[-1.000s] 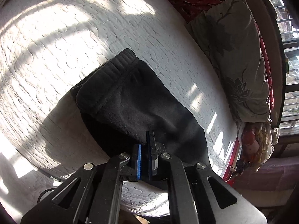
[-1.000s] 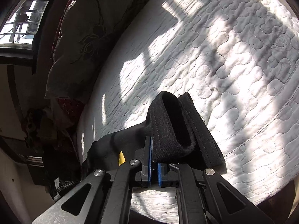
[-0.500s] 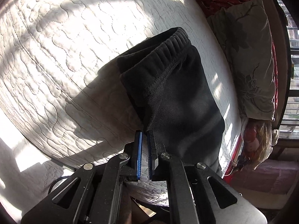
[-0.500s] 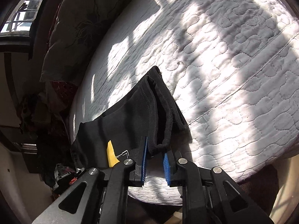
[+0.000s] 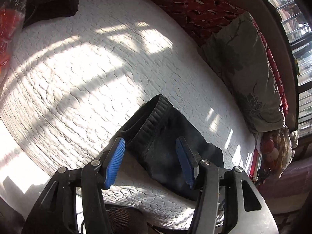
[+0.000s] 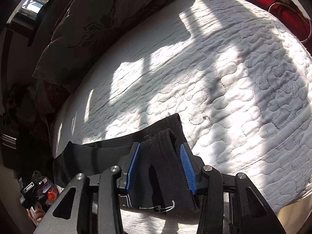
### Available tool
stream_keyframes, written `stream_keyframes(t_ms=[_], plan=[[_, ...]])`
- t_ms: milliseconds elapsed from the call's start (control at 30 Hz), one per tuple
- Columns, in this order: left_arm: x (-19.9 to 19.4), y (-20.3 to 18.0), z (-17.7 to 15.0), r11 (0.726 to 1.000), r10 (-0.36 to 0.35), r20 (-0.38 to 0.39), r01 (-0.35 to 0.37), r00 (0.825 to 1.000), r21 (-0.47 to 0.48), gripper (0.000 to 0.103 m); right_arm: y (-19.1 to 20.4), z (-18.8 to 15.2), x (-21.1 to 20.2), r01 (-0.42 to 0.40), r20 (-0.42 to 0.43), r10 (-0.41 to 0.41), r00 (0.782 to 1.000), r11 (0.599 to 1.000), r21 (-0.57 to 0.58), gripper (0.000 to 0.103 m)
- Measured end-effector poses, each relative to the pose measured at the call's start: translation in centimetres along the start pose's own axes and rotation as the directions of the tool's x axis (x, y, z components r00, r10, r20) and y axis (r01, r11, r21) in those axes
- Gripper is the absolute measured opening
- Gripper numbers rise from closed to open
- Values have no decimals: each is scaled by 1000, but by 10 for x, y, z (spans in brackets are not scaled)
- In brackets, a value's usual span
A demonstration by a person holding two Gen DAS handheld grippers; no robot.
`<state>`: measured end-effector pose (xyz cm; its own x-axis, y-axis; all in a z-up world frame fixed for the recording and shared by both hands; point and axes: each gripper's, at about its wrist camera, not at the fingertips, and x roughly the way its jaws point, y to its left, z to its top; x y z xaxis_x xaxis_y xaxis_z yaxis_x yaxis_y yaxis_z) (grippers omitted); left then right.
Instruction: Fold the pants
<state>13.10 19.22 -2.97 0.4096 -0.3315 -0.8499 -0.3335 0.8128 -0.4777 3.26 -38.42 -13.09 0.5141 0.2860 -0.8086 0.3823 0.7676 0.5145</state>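
Between both grippers' spread jaws, pants (image 5: pixel 163 148).

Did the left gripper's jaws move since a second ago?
Yes. The left gripper had its jaws pinched on the black pants; now they stand wide apart, and the pants lie on the white mattress.

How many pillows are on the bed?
1: a grey floral pillow at the bed's window-side edge, beyond the pants. More may be hidden.
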Motion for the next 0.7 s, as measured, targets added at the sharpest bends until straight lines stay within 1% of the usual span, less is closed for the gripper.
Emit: stream_keyframes(t_ms=[67, 133, 233, 300, 367, 400, 433, 467, 500, 533, 567, 600, 633, 667, 700], plan=[[12, -5, 17, 1000, 16, -14, -16, 1000, 1, 54, 3, -2, 3, 28, 1, -28, 1000, 999, -25, 45], [27, -13, 32, 1000, 18, -47, -18, 999, 8, 54, 3, -2, 4, 37, 0, -37, 999, 999, -30, 44], [51, -29, 40, 998, 23, -112, -17, 993, 53, 54, 3, 2, 5, 51, -6, -52, 999, 998, -30, 44], [64, -39, 38, 994, 61, -139, -47, 988, 103, 54, 3, 4, 7, 59, -9, -59, 998, 998, -30, 43], [70, -50, 32, 979, 118, -122, -95, 986, 179, 54, 3, 4, 8, 74, -16, -75, 997, 996, -39, 41], [71, -56, 29, 968, 150, -101, -125, 984, 219, 46, 4, 4, 9, 89, -14, -90, 996, 995, -52, 37], [70, -60, 27, 957, 173, -74, -150, 982, 248, 27, 7, 3, 10, 120, -10, -121, 993, 990, -78, 28], [68, -63, 26, 954, 171, -66, -148, 983, 259, 25, 11, 3, 11, 152, -6, -154, 988, 982, -110, 20], [64, -64, 27, 958, 150, -62, -130, 987, 256, 24, 14, 2, 13, 179, -4, -181, 983, 974, -139, 9], [58, -66, 27, 961, 133, -42, -118, 990, 252, 22, 17, 3, 12, 184, -3, -187, 982, 972, -148, 8], [53, -68, 28, 956, 131, -11, -124, 991, 265, 18, 19, 6, 6, 174, 13, -174, 985, 975, -140, 7], [50, -69, 28, 944, 155, 21, -154, 988, 290, 18, 19, 9, -4, 151, 53, -146, 988, 981, -121, 7], [51, -69, 28, 930, 198, 39, -201, 979, 309, 18, 19, 13, -14, 123, 95, -113, 989, 987, -103, 7], [56, -66, 29, 922, 232, 33, -231, 972, 312, 18, 18, 17, -20, 107, 118, -95, 988, 990, -96, 7], [62, -60, 32, 923, 240, 6, -230, 971, 308, 18, 16, 20, -20, 115, 119, -104, 987, 989, -93, 7]])
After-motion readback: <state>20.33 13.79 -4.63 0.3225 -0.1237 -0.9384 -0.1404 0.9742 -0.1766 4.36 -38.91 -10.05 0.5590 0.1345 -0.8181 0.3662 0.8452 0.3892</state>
